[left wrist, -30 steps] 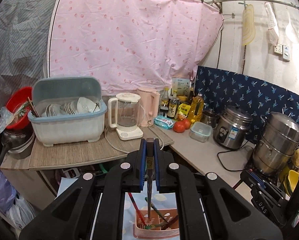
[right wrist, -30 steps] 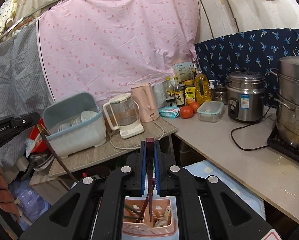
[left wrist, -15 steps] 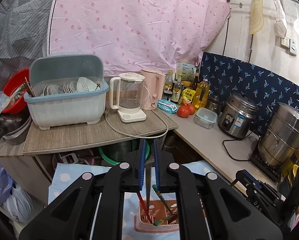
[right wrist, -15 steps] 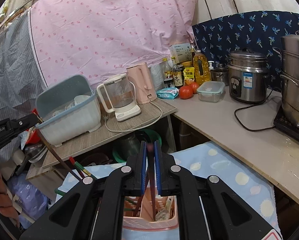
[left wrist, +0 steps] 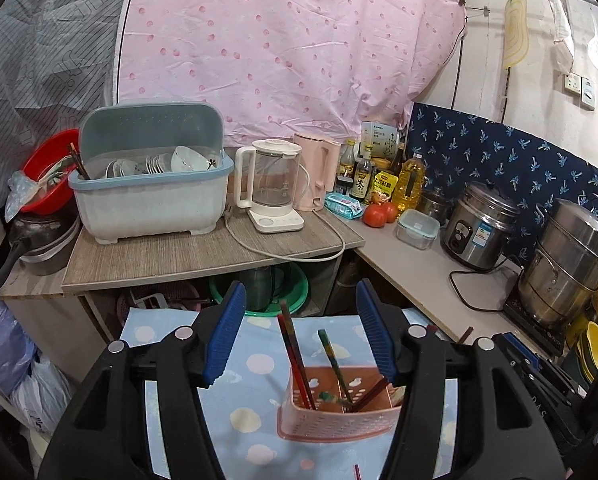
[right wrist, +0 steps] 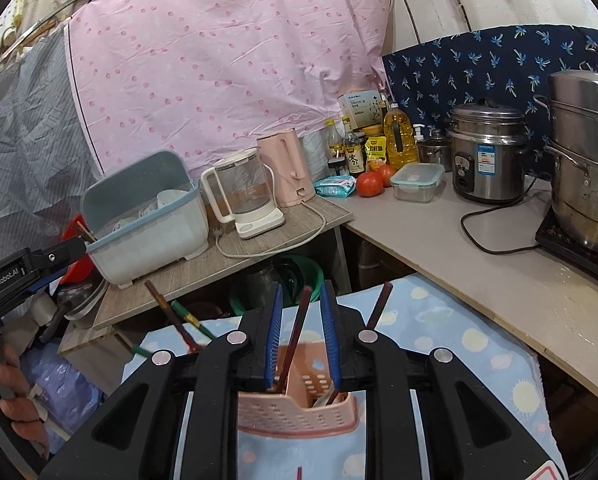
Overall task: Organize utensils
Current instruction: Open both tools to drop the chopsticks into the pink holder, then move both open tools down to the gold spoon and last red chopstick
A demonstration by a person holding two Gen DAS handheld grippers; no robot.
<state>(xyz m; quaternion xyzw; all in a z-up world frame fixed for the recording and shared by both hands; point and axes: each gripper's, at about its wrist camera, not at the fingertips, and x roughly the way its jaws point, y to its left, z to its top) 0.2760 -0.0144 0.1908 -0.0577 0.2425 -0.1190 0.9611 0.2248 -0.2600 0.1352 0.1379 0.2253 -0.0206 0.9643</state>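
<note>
A pink perforated utensil basket point(left wrist: 335, 420) stands on a blue dotted cloth point(left wrist: 255, 364). Several chopsticks stand in it, one dark red point(left wrist: 293, 354) and one green-tipped point(left wrist: 333, 356). My left gripper point(left wrist: 299, 336) is wide open above the basket and holds nothing. In the right wrist view the basket point(right wrist: 299, 412) sits just under my right gripper point(right wrist: 301, 334), which is open. A dark red chopstick point(right wrist: 295, 340) stands loose between its blue pads point(right wrist: 274, 336), its lower end in the basket.
A wooden shelf point(left wrist: 203, 252) holds a dish drainer point(left wrist: 147, 200), a glass kettle point(left wrist: 271, 192) and a pink kettle point(left wrist: 319, 172). The counter point(right wrist: 479, 264) at right carries tomatoes, bottles, a rice cooker point(right wrist: 487, 156) and stacked steel pots point(right wrist: 587, 152). A loose chopstick end point(left wrist: 357, 472) lies on the cloth.
Both grippers opened and let go of their chopsticks, which now stand in the basket. Both views tilted down toward the basket and the left gripper spread wide.
</note>
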